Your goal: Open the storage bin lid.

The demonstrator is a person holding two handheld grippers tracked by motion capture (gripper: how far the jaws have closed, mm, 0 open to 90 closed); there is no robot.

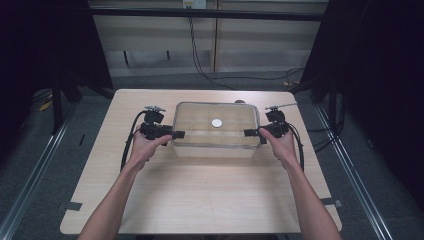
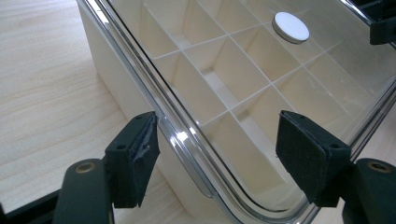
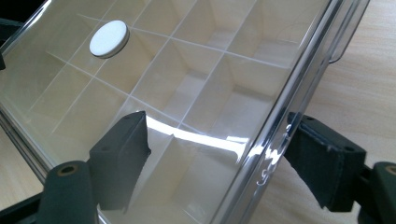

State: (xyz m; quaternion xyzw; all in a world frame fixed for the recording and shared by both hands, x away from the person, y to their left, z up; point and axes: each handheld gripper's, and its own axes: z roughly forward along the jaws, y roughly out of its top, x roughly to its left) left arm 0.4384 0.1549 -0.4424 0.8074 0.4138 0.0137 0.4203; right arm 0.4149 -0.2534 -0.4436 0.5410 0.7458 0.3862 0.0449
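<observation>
Left gripper [image 1: 179, 134] and right gripper [image 1: 249, 132] gape at box [image 1: 216, 145]; wooden table [image 1: 200, 195], grey floor [image 1: 45, 165].

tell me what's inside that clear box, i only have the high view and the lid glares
Observer: In the left gripper view the box is split by thin white dividers into many compartments, and those in sight hold nothing.
Operator: is that white dot loose inside
Observer: No, the white round knob sits on top of the clear lid.
Operator: are my fingers gripping the lid edge
Observer: Not pressing. The left gripper straddles the lid's rim, open, with a gap at each of its fingers.
Operator: and the right
Observer: The right gripper also straddles the rim, its fingers apart from it.
</observation>
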